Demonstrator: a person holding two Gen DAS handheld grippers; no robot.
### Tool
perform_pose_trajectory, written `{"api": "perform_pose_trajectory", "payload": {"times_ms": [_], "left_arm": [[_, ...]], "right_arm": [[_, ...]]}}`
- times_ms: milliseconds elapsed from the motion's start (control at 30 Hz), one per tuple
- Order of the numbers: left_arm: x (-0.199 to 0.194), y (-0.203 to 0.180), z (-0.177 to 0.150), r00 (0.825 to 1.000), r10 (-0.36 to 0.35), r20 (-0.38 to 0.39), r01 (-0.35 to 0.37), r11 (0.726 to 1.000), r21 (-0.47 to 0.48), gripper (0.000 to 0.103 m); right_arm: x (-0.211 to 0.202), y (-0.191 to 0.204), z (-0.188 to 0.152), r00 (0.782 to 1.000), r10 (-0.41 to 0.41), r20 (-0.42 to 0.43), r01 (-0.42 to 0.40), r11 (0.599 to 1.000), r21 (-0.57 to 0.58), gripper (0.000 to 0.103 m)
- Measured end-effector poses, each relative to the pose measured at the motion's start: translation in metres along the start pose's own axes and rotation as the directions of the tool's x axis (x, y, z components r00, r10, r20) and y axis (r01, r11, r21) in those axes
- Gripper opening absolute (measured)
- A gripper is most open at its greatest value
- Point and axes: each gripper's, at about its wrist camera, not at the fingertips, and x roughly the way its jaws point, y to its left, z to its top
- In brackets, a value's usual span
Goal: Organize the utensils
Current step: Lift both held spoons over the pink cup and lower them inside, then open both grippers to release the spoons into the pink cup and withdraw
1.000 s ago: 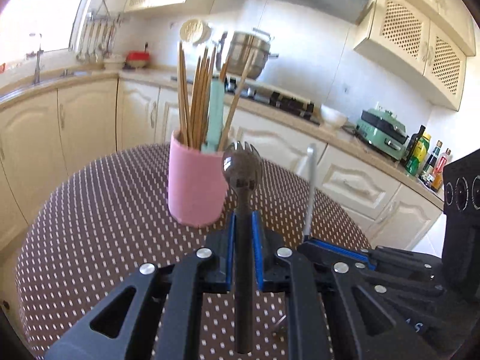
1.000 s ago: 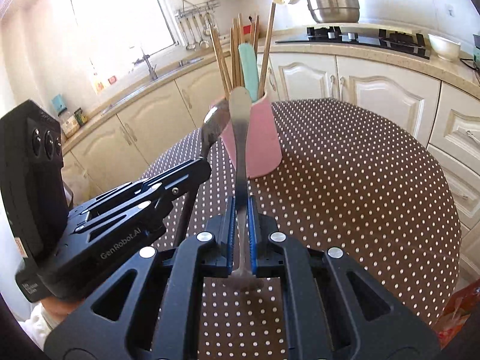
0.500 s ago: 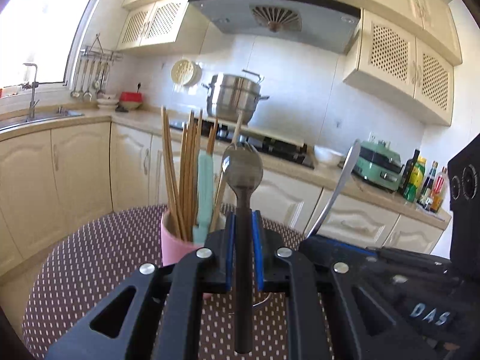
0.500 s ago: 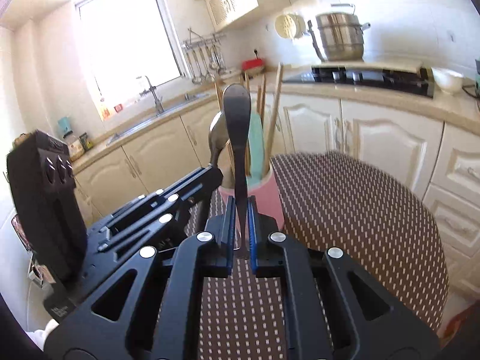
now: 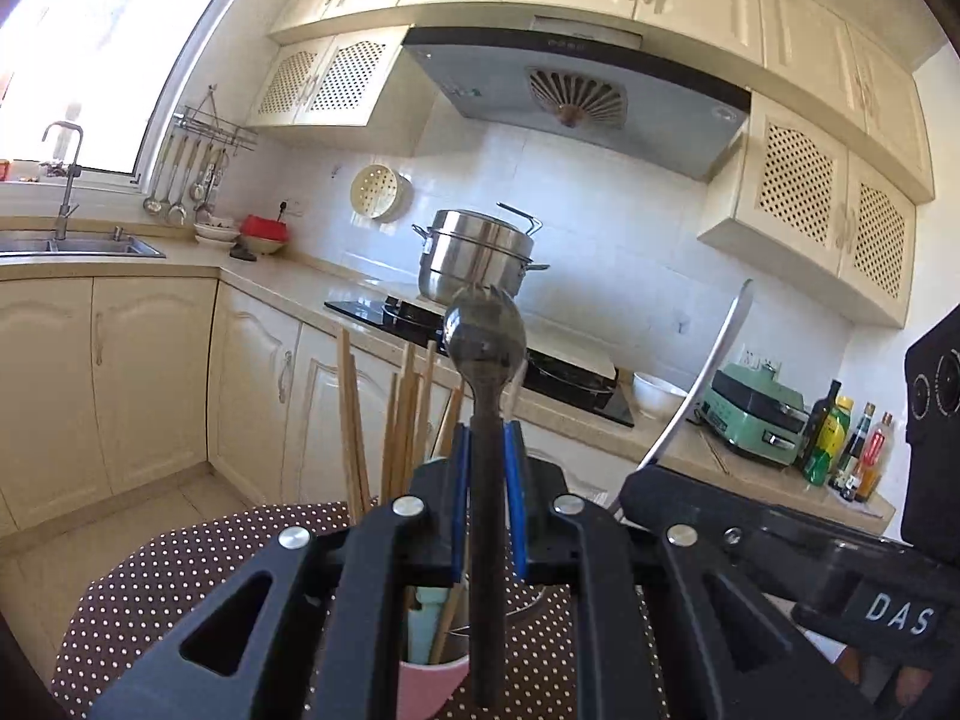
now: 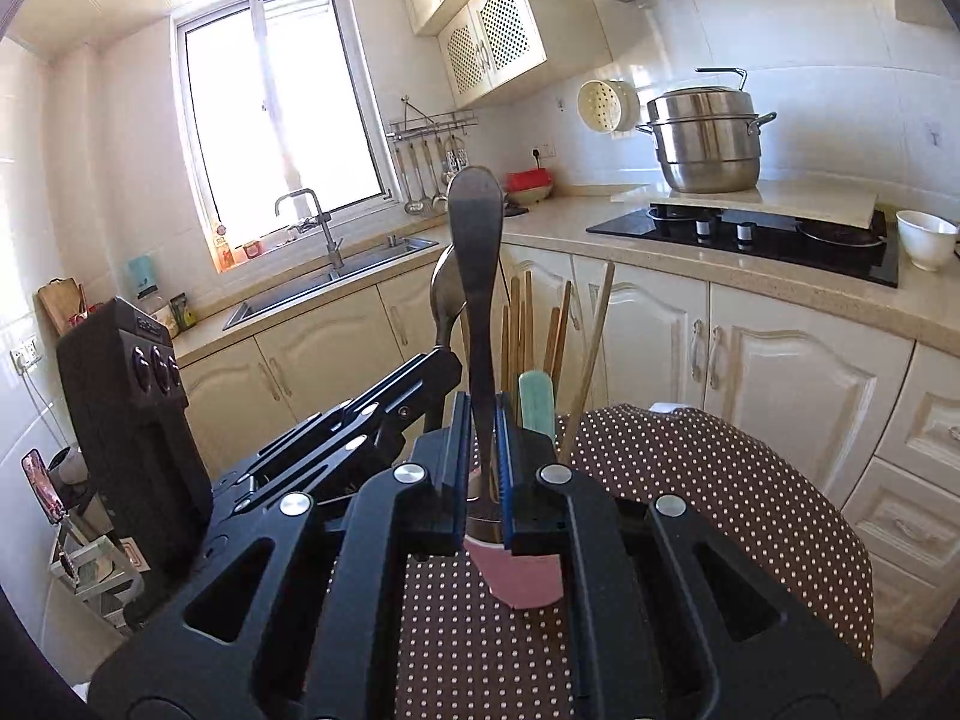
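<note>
Both utensils clamped and poised above the pink holder, ready to drop in.

Left hand-held gripper (image 5: 487, 516) is clamped on a dark spork (image 5: 485, 339); right hand-held gripper (image 6: 482, 468) on a steel handle (image 6: 476, 252). Next, probably: tip each down into the pink holder (image 6: 522, 579) among chopsticks (image 6: 522, 324) on the dotted surface (image 6: 720, 510).

Dull grey metal spork (image 5: 486, 333), wooden chopsticks (image 6: 521, 324), matt pink plastic cup (image 6: 528, 576), dotted cloth-covered table (image 6: 720, 492).
</note>
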Motion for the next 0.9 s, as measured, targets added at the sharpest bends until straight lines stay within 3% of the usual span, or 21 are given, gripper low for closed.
{"api": "perform_pose_trajectory", "payload": {"times_ms": [300,900], "left_arm": [[0.025,0.016,-0.011,0.998,0.002,0.055,-0.001,1.0,-0.017,0.011],[0.044,0.04,-0.037,0.999,0.031,0.03,-0.03,0.999,-0.042,0.011]], "right_arm": [[0.03,-0.009,-0.001,0.998,-0.001,-0.059,0.001,1.0,0.0,0.008],[0.052,-0.018,-0.004,0.993,0.013,-0.116,-0.009,0.999,0.034,0.008]]}}
